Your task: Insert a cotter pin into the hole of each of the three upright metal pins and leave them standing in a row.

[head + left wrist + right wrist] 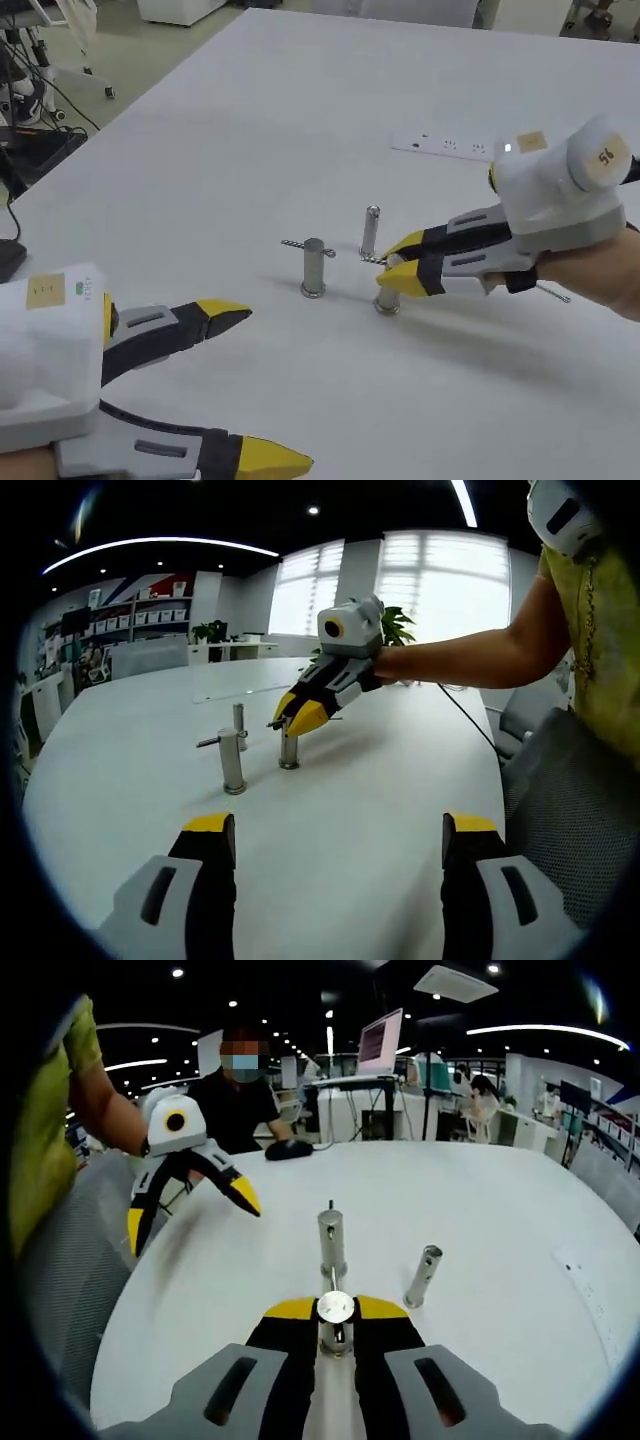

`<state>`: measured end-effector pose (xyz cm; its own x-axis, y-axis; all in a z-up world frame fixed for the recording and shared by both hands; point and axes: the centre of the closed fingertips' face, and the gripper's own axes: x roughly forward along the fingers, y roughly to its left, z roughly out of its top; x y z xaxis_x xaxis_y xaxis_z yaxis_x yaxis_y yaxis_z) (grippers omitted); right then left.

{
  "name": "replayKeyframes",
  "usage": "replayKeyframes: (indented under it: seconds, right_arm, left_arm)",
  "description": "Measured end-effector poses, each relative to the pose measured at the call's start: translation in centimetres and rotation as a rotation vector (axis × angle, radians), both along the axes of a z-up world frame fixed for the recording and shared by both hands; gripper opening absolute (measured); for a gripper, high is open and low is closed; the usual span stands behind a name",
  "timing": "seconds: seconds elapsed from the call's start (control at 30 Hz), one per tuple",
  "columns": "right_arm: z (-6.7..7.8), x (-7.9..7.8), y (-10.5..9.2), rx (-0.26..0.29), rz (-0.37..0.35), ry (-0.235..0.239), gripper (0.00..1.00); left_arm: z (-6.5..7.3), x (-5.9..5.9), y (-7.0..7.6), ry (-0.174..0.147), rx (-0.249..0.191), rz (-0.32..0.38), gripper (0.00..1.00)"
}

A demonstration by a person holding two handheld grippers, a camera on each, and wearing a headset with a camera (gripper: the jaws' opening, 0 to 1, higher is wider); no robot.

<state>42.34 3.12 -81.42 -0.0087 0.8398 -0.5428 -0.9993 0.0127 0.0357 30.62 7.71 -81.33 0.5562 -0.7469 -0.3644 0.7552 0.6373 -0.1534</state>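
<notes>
Three upright metal pins stand on the white table (pixel 250 120). The left pin (pixel 313 268) has a cotter pin (pixel 296 245) through its top. Bare, the back pin (pixel 371 230) stands behind. My right gripper (pixel 398 264) hovers right over the near pin (pixel 387 301), shut on a thin cotter pin (pixel 373 259). In the right gripper view that cotter pin (pixel 333 1280) pokes forward over the near pin's top (pixel 335 1308). My left gripper (pixel 262 388) stands open near the front edge with nothing between its fingers, well short of the pins (pixel 232 763).
A white power strip (pixel 445 147) lies on the table behind the pins. A person (pixel 240 1100) sits at the far side of the table in the right gripper view. Office desks and monitors stand beyond.
</notes>
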Motion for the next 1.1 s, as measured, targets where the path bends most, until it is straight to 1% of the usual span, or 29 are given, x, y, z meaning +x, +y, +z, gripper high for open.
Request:
replayKeyframes:
  seconds: [0.13, 0.27, 0.33, 0.4, 0.47, 0.53, 0.6, 0.67, 0.73, 0.77, 0.83, 0.87, 0.97, 1.03, 1.1]
  right_arm:
    - [0.0, -0.1, -0.1, 0.007, 0.002, -0.014, 0.13]
    - [-0.1, -0.1, 0.0, 0.009, -0.005, -0.009, 0.14]
    - [-0.1, -0.2, 0.0, 0.01, -0.01, 0.004, 0.15]
    - [0.1, -0.1, 0.1, 0.025, -0.018, 0.006, 0.18]
    - [0.4, -0.1, 0.0, 0.037, -0.027, 0.021, 0.21]
    - [0.4, -0.1, 0.0, 0.038, -0.033, 0.015, 0.21]
    - [0.5, -0.3, -0.2, 0.042, -0.038, 0.03, 0.21]
    - [0.7, -0.3, -0.4, 0.051, -0.049, 0.034, 0.22]
    - [1.4, -0.3, -0.5, 0.078, -0.064, 0.049, 0.22]
    - [1.7, -0.2, -0.5, 0.084, -0.069, 0.048, 0.22]
    - [2.6, 0.0, -0.7, 0.114, -0.085, 0.054, 0.22]
    - [3.3, 0.2, -0.7, 0.141, -0.098, 0.057, 0.22]
    - [4.5, 1.1, -1.0, 0.183, -0.136, 0.056, 0.22]
    - [4.9, 1.9, -1.2, 0.205, -0.166, 0.051, 0.21]
    - [4.9, 2.5, -1.4, 0.207, -0.181, 0.041, 0.21]
  left_arm:
    - [-0.1, -0.1, -0.1, 0.003, 0.0, -0.003, 0.84]
    - [-0.1, -0.2, -0.1, 0.007, -0.001, -0.006, 0.84]
    - [-0.2, -0.2, -0.1, 0.008, -0.001, -0.006, 0.84]
    - [-0.2, -0.2, -0.2, 0.008, -0.002, -0.006, 0.84]
    - [-0.2, -0.2, -0.2, 0.01, -0.003, -0.006, 0.84]
    - [-0.4, -0.3, -0.2, 0.013, -0.001, -0.007, 0.83]
    - [-0.4, -0.3, -0.2, 0.012, -0.004, -0.006, 0.83]
    - [-0.4, -0.3, -0.3, 0.012, -0.006, -0.005, 0.83]
    - [-0.4, -0.3, -0.3, 0.013, -0.006, -0.004, 0.83]
    - [-0.4, -0.3, -0.3, 0.014, -0.007, -0.004, 0.83]
    - [-0.4, -0.3, -0.3, 0.013, -0.006, -0.004, 0.83]
    - [-0.4, -0.2, -0.3, 0.014, -0.009, -0.003, 0.83]
    - [-0.2, -0.2, -0.3, 0.011, -0.013, 0.001, 0.82]
    - [-0.2, -0.1, -0.3, 0.011, -0.013, 0.003, 0.82]
    - [-0.2, -0.1, -0.3, 0.014, -0.013, 0.005, 0.82]
